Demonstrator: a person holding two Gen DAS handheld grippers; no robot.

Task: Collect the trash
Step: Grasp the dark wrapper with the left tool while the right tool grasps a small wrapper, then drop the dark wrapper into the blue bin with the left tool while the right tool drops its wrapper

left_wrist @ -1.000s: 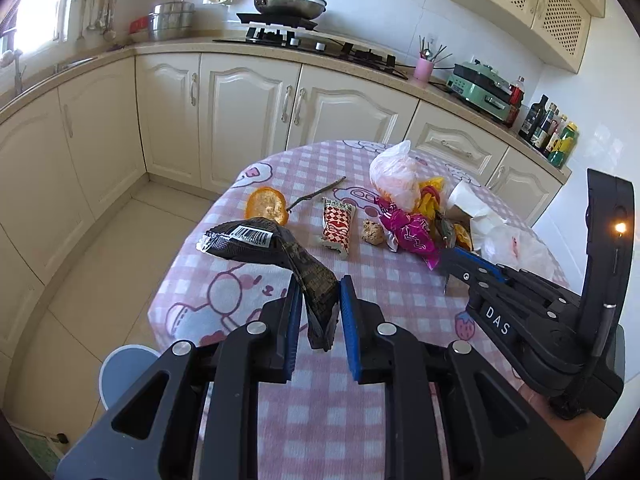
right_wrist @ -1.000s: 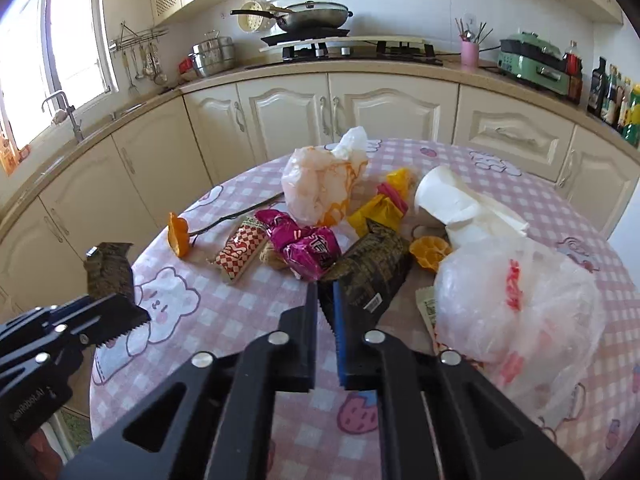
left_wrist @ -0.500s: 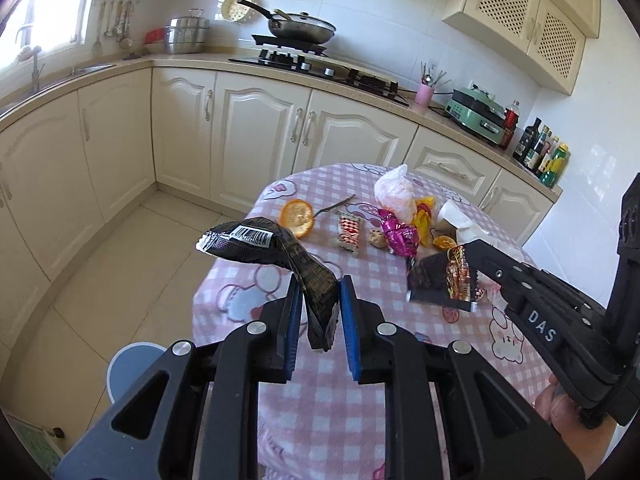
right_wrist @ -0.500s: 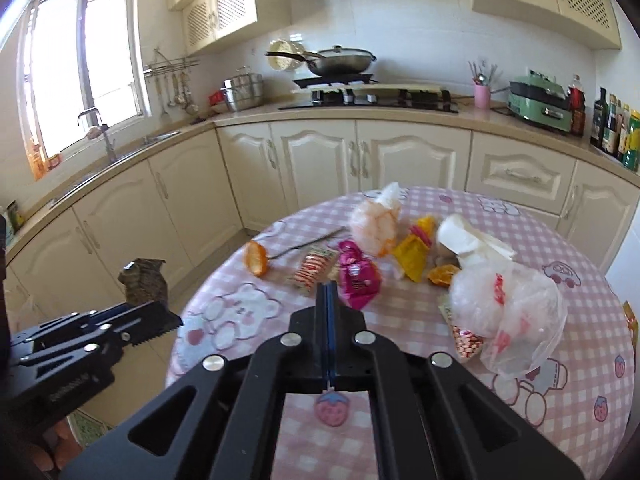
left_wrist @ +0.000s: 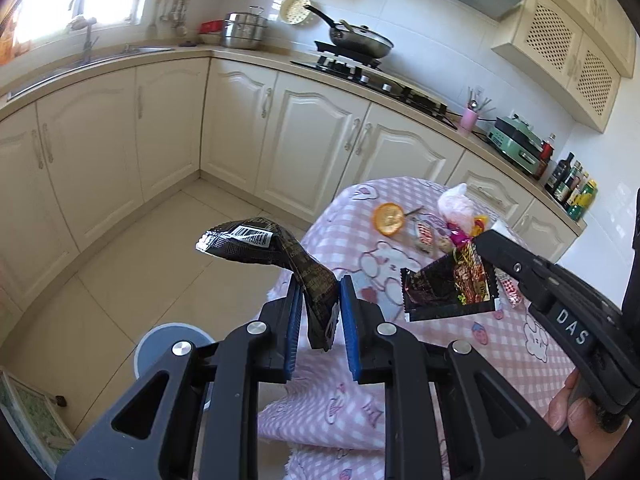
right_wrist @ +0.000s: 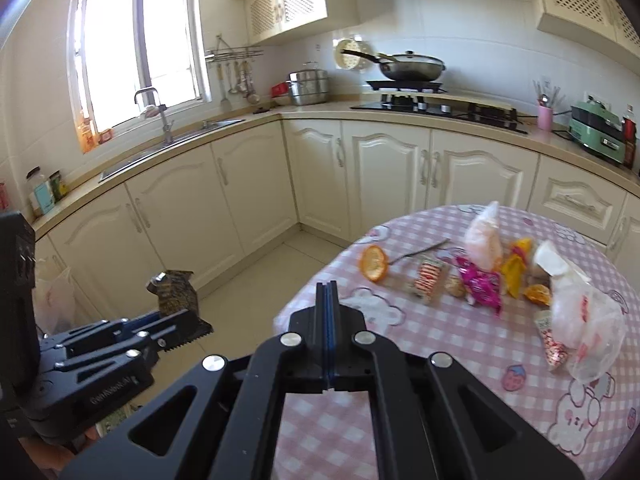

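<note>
With both pairs of fingers clamped on wrappers, left gripper (left_wrist: 318,312) on the dark wrapper (left_wrist: 276,256) and right gripper (left_wrist: 490,246) on the foil wrapper (left_wrist: 448,288), I'd swing them over the blue bin (left_wrist: 172,344) (lid apparently closed) before releasing.

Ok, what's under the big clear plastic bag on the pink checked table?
Under the clear plastic bag, a red-and-white patterned wrapper sticks out onto the pink checked tablecloth. Whatever else lies beneath is covered by the bag.

On the table (right_wrist: 460,360), the orange peel (right_wrist: 374,263) is lying at the heap's nine o'clock, the plastic bag (right_wrist: 588,320) at three o'clock, wrappers (right_wrist: 480,284) sitting between (touching one another). Beyond, at twelve o'clock, the stove (right_wrist: 436,106) is standing on the counter (right_wrist: 320,114).
</note>
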